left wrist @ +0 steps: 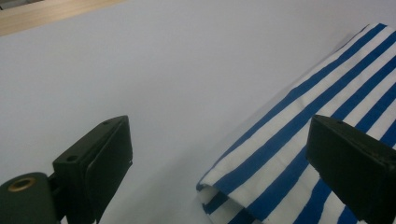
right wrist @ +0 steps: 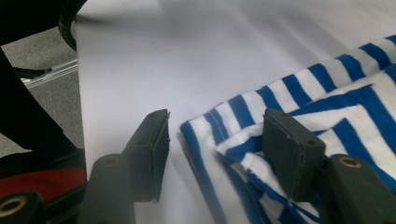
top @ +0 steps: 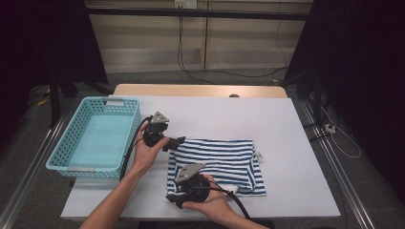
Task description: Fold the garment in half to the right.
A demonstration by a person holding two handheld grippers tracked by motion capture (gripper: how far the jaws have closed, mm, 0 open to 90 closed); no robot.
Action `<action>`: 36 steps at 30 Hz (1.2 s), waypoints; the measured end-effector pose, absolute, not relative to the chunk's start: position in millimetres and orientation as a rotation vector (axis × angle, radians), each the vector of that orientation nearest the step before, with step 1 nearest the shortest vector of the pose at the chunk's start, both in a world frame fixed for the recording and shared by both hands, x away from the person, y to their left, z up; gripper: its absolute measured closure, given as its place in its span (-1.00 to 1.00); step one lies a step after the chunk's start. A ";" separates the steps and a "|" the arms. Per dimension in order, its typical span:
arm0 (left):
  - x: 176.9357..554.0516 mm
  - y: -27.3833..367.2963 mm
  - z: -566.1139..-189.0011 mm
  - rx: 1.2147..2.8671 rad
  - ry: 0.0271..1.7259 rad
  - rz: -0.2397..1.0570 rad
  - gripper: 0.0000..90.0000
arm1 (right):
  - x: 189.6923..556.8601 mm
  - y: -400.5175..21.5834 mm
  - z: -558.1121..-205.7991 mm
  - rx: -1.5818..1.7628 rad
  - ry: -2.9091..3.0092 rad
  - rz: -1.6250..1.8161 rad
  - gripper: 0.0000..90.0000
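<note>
Plainly, with both the left gripper [left wrist: 215, 168] and right gripper [right wrist: 212, 156] open-jawed astride corners of the folded striped shirt [top: 224, 164] on the tabletop [top: 286, 124], closing shallow could pinch only one layer, undoing the fold.

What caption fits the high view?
Two hand-held grippers, left and right, reach a folded striped shirt beside a blue basket.

No legible text anywhere.
</note>
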State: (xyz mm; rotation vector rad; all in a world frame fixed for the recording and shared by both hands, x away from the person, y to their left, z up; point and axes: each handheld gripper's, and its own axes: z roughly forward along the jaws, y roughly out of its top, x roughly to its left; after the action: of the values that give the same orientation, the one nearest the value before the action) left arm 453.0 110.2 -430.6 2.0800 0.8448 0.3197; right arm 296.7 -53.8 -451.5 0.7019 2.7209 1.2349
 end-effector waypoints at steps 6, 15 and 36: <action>455.2 113.8 -433.0 2.096 0.855 0.328 -0.83 | 293.9 -49.6 -452.0 0.709 2.689 1.191 -0.04; 453.7 111.6 -434.9 2.108 0.846 0.311 -0.83 | 287.1 -46.2 -453.2 0.696 2.634 1.134 0.13; 456.9 114.0 -438.3 2.114 0.898 0.275 -0.89 | 293.1 -66.7 -452.0 0.729 2.641 1.181 0.87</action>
State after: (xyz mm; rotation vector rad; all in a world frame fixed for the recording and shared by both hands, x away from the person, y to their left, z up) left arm 456.9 114.0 -438.3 2.1140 0.8980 0.2745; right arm 293.1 -66.7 -452.0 0.7293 2.6412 1.1814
